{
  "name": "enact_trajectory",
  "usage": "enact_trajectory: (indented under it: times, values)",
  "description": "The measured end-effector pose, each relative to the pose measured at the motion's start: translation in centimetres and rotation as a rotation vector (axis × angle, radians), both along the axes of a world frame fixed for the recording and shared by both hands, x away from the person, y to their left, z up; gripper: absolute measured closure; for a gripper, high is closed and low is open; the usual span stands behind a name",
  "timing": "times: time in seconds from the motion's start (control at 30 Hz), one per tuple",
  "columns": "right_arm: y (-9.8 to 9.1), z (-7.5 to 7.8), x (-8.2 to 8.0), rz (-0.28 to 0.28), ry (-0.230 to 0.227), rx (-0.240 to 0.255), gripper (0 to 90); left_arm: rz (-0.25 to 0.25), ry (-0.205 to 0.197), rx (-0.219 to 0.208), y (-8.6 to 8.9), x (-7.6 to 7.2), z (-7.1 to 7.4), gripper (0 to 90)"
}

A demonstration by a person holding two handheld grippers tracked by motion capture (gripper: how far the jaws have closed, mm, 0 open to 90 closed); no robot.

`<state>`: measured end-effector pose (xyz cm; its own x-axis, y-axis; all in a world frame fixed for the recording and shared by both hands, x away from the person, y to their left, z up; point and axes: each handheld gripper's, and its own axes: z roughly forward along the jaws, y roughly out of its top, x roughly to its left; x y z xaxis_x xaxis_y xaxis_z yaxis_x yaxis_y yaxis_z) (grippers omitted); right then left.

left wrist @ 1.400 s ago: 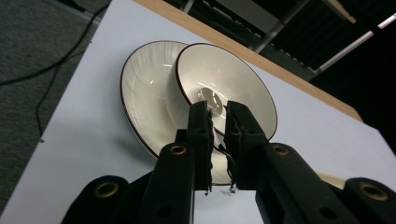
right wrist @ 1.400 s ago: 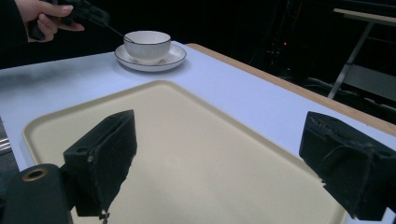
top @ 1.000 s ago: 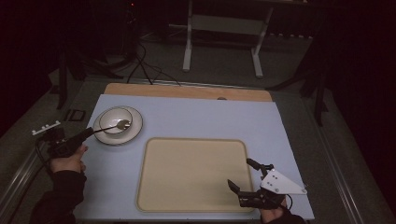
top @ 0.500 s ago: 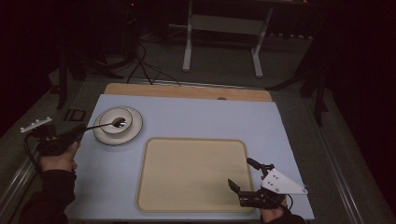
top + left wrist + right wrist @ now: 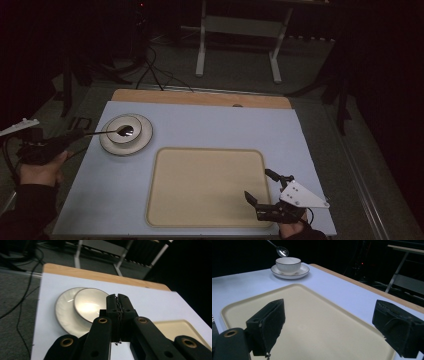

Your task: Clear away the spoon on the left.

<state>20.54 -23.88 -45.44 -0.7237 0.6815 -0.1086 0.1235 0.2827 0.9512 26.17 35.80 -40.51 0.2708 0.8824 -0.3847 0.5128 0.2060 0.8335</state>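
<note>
A white bowl [image 5: 123,134] stands on a white saucer [image 5: 141,143] at the table's left rear. A metal spoon [image 5: 124,131] hangs level over the bowl; in the right gripper view the spoon [image 5: 282,250] hovers clear above the bowl [image 5: 288,264]. My left gripper [image 5: 80,134] is shut on the spoon's handle at the table's left edge; the left gripper view has its jaws [image 5: 117,298] pressed together above the bowl [image 5: 88,306]. My right gripper [image 5: 258,185] stands open and empty over the near right corner of the beige tray [image 5: 205,186].
The pale blue table top [image 5: 215,125] ends in a wooden strip [image 5: 200,97] at the back. A metal stand [image 5: 237,30] and floor cables [image 5: 150,75] lie beyond it. The tray [image 5: 312,322] holds nothing.
My left hand has risen and drawn back to the left, lifting the spoon out of the bowl until it hangs above it. The right gripper has stayed put.
</note>
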Motion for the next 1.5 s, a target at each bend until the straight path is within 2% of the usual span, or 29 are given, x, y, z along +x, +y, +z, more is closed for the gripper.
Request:
enact_trajectory:
  times: [0.07,0.13,0.17,0.2,0.27,0.3,0.33,0.37,0.4,0.47,0.5,0.53,0.6,0.63,0.7,0.83,1.1,1.13,1.3,1.47,1.5]
  values:
    - [0.0,0.0,0.0,0.0,0.0,0.001,11.3,-0.038,0.001,0.021,-0.4,0.0,0.5,89.7]
    - [0.0,0.0,0.0,-0.001,0.0,0.002,11.3,-0.038,0.001,0.021,-0.4,0.0,0.5,89.7]
    - [-0.1,0.0,0.0,-0.002,-0.001,0.003,11.3,-0.104,0.003,0.034,-1.1,0.1,1.2,89.7]
    - [-0.1,0.0,0.0,-0.002,-0.001,0.003,11.3,-0.104,0.003,0.034,-1.1,0.1,1.2,89.7]
    - [-0.1,0.0,0.0,-0.001,-0.002,0.004,11.3,-0.188,0.01,0.049,-2.1,0.3,1.7,89.7]
    - [-0.1,0.0,0.0,-0.002,-0.001,0.004,11.3,-0.188,0.01,0.049,-2.1,0.3,1.7,89.7]
    - [-0.1,0.0,0.0,-0.002,-0.002,0.005,11.3,-0.249,0.014,0.069,-2.9,0.4,1.9,89.7]
    - [-0.1,0.0,0.0,-0.003,0.0,0.005,11.3,-0.249,0.014,0.069,-2.9,0.4,1.9,89.7]
    - [-0.1,0.0,0.0,-0.003,-0.001,0.006,11.3,-0.298,0.019,0.081,-3.7,0.5,2.1,89.7]
    - [-0.1,0.0,0.0,-0.003,0.001,0.007,11.3,-0.34,0.028,0.091,-4.5,0.7,2.2,89.7]
    - [-0.1,0.0,0.0,-0.003,0.001,0.007,11.3,-0.34,0.028,0.091,-4.5,0.7,2.2,89.7]
    - [-0.1,0.0,0.1,-0.002,0.003,0.007,11.3,-0.375,0.032,0.096,-5.1,0.9,2.3,89.7]
    - [-0.2,0.0,0.1,-0.002,0.003,0.007,11.3,-0.389,0.035,0.098,-5.3,1.0,2.4,89.7]
    - [-0.2,0.0,0.0,-0.002,0.002,0.008,11.3,-0.424,0.043,0.105,-5.9,1.2,2.6,89.7]
    - [-0.2,0.0,0.0,-0.003,0.001,0.008,11.3,-0.437,0.047,0.111,-6.1,1.2,2.6,89.7]
    - [-0.2,0.0,0.1,-0.003,0.002,0.009,11.3,-0.498,0.061,0.125,-7.3,1.6,2.9,89.7]
    - [-0.2,0.0,0.1,0.0,-0.002,0.013,11.3,-0.555,0.078,0.144,-8.2,2.2,3.1,89.6]
    - [-0.2,0.0,0.1,-0.001,-0.002,0.014,11.3,-0.589,0.092,0.161,-8.7,2.4,3.1,89.6]
    - [-0.3,0.0,0.1,-0.004,0.001,0.013,11.3,-0.671,0.138,0.202,-10.1,2.9,3.0,89.6]
    - [-0.3,0.0,0.1,-0.002,-0.002,0.011,11.3,-0.741,0.167,0.246,-11.6,2.9,3.0,89.6]
    - [-0.3,0.0,0.1,-0.002,-0.002,0.011,11.3,-0.741,0.167,0.246,-11.6,2.9,3.0,89.6]
